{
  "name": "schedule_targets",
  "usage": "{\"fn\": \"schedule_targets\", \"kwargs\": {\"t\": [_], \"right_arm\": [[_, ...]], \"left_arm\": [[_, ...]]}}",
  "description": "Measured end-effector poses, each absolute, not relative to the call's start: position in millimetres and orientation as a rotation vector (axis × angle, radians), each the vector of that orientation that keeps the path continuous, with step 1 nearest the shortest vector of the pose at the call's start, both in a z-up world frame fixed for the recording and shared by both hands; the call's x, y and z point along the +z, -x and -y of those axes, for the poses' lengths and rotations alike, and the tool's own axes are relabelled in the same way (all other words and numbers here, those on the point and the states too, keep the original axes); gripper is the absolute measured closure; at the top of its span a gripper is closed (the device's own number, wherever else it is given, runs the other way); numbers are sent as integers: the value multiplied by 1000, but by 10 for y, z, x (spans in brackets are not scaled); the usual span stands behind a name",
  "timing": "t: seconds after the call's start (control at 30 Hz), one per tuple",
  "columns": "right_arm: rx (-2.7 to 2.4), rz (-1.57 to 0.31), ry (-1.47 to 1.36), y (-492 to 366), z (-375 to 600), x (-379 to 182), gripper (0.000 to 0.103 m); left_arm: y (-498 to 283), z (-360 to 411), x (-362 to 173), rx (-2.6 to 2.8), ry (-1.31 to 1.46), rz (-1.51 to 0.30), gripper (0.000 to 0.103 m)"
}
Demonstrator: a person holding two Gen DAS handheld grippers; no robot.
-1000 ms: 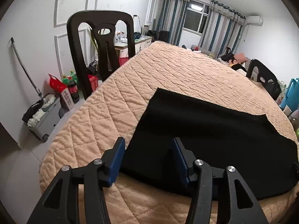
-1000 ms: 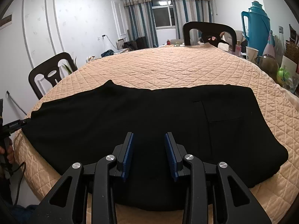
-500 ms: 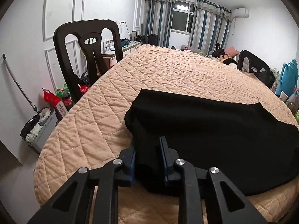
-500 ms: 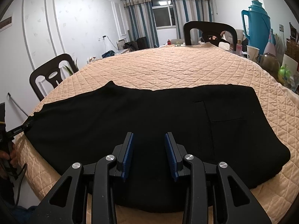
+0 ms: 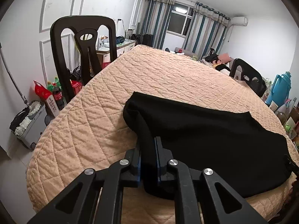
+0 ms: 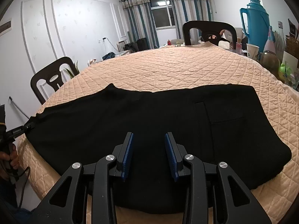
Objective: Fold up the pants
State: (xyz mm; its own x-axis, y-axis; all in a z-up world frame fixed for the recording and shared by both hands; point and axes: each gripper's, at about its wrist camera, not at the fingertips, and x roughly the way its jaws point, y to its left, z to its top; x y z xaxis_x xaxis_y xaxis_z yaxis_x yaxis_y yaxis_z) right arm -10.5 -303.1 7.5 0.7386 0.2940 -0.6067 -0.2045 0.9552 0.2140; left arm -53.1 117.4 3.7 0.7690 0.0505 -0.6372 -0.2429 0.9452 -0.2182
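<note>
Left wrist view: the left gripper (image 5: 148,155) has its fingers clamped on a raised fold of the black pants (image 5: 205,140), low in the frame's centre; the rest lies on the quilted table (image 5: 168,78) toward the right. Right wrist view: the right gripper (image 6: 149,149) hovers with fingers apart over the pants (image 6: 149,115), spread across the middle of the frame.

pants (image 6: 149,115) | black | spread flat on quilted table, leg end lifted
</note>
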Motion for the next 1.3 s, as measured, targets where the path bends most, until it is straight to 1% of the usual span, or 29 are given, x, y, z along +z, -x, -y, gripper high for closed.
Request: {"fn": "schedule_targets", "kwargs": {"t": [0.43, 0.7, 0.83, 0.93, 1.07, 1.13, 1.23, 1.3], "right_arm": [[306, -691, -123, 92, 2942, 80, 68], [333, -680, -130, 94, 2909, 106, 68], [342, -674, -137, 86, 2896, 121, 68], [351, -670, -151, 86, 2903, 129, 68], [369, -675, -176, 84, 2917, 128, 68], [386, -680, -196, 76, 2929, 118, 68], [417, -697, -235, 51, 2940, 88, 68], [443, -711, -260, 29, 2925, 70, 68]], "left_arm": [[394, -887, 194, 55, 292, -663, 90], [181, -507, 360, -87, 280, -651, 90], [27, -158, 475, -197, 261, -642, 91], [-34, 217, 459, -317, 240, -667, 91], [-85, 716, 240, -457, 191, -756, 91], [-89, 837, 116, -492, 165, -797, 91], [-103, 834, 44, -530, 194, -829, 89], [-70, 730, 100, -545, 241, -821, 81]]}}
